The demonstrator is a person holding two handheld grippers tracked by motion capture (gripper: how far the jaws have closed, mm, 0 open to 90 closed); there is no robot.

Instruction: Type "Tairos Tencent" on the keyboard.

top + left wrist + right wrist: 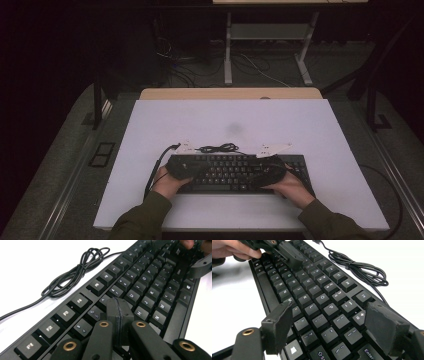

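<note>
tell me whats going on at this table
A person holds a gripper in each hand over a black keyboard on a white table. The left gripper is shut, its tips down at the keys near the G and H. The right gripper hangs open over the keys near Enter, with nothing between its jaws. The keyboard's bundled cable lies on the table behind it.

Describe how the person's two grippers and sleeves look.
Both are black two-jaw tools. The left gripper has flat, ridged jaws on linkage bars with brass-coloured pivot rings. The right gripper has broad, wedge-shaped dark jaws. Each carries a pale three-cornered plate, and a black cable trails from the left. The sleeves are olive green.
</note>
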